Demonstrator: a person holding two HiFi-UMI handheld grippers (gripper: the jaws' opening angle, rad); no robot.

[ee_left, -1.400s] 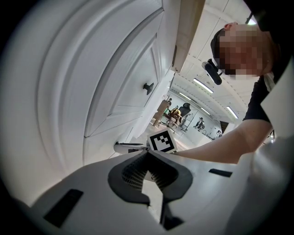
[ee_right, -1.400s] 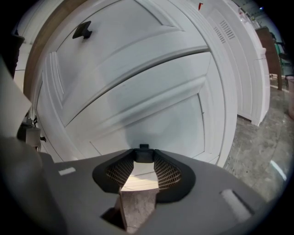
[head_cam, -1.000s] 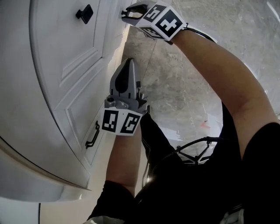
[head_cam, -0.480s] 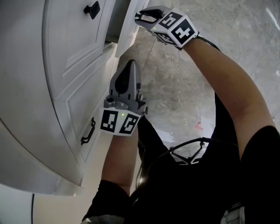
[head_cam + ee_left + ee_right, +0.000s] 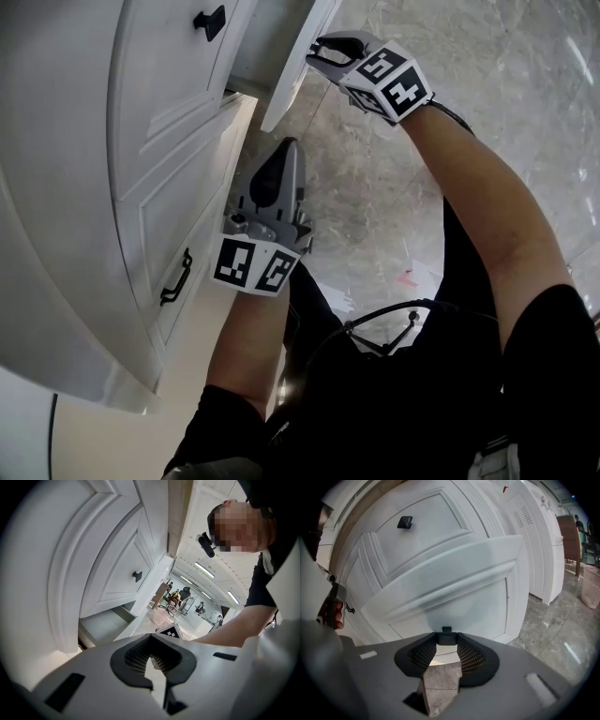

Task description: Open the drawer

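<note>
So the right gripper (image 5: 446, 638) had its fingers clamped on the little dark knob (image 5: 446, 630) of the white drawer (image 5: 454, 569). The drawer stood partway out of the white cabinet (image 5: 141, 187), its front hanging over the marble floor (image 5: 375, 178) at the top of the head view. The left gripper (image 5: 284, 150) hovered lower down, just beside the cabinet front, fingers closed together with nothing in them, and another black knob (image 5: 210, 21) and a black bar handle (image 5: 174, 278) sat on the other panels.
</note>
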